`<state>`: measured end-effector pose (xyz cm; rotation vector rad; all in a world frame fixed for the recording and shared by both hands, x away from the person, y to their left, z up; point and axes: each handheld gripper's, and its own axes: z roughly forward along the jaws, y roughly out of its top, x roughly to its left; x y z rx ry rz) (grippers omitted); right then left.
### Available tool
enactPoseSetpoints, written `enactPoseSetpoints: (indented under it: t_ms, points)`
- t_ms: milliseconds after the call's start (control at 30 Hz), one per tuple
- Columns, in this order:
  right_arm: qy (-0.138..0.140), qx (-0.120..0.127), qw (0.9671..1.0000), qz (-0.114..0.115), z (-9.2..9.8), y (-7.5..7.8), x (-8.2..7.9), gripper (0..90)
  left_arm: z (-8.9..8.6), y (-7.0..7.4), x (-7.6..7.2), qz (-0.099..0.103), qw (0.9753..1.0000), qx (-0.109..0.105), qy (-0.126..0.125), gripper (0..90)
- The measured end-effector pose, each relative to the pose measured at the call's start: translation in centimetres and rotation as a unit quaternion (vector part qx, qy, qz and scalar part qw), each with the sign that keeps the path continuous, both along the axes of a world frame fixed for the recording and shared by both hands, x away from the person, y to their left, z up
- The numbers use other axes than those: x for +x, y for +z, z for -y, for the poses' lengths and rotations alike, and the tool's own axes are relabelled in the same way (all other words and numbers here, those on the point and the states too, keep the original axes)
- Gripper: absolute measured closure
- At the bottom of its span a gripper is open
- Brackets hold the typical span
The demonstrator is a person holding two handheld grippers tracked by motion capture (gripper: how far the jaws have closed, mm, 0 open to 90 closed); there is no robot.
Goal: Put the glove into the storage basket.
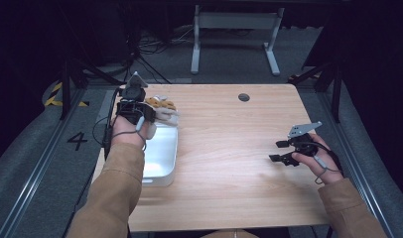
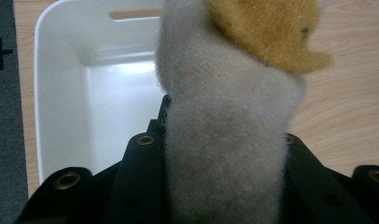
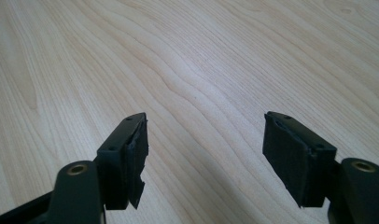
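Observation:
A fuzzy soft item (image 2: 225,116), pale grey with a mustard-yellow part on top, is pinched between the jaws of my left gripper (image 1: 142,113). It hangs over the far end of a white plastic bin (image 2: 61,93), whose inside looks bare. In the high view the soft item (image 1: 162,108) sits at the table's back left, just above the white bin (image 1: 162,153). My right gripper (image 3: 206,154) is open, with nothing between its jaws, low over bare wood. In the high view my right gripper (image 1: 275,151) is at the right side of the table, pointing left.
The wooden table (image 1: 224,148) has a round cable hole (image 1: 244,97) near its far edge. Beyond it stand the white legs of another table (image 1: 234,39) on grey carpet. A "4" (image 1: 78,140) is marked on the floor to the left.

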<state>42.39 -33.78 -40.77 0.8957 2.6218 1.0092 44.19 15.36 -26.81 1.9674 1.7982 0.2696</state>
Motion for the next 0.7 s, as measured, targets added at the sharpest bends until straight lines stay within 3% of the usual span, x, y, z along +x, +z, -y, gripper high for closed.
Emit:
enactPoseSetpoints:
  t_ms: [233,500,700]
  points:
    - [0.004,-0.001,1.0000,0.002,-0.2,0.0,0.0,31.8,0.0,-1.1,0.0,0.007,0.9995,0.018,0.026,70.1]
    - [0.005,0.000,1.0000,0.003,-0.1,0.0,0.0,31.8,-0.9,-3.4,0.3,0.002,0.9981,-0.002,0.062,69.9]
    - [0.006,-0.002,1.0000,0.002,-0.2,-0.1,0.0,31.7,-0.9,-4.5,0.4,-0.004,0.9983,0.003,0.058,69.7]
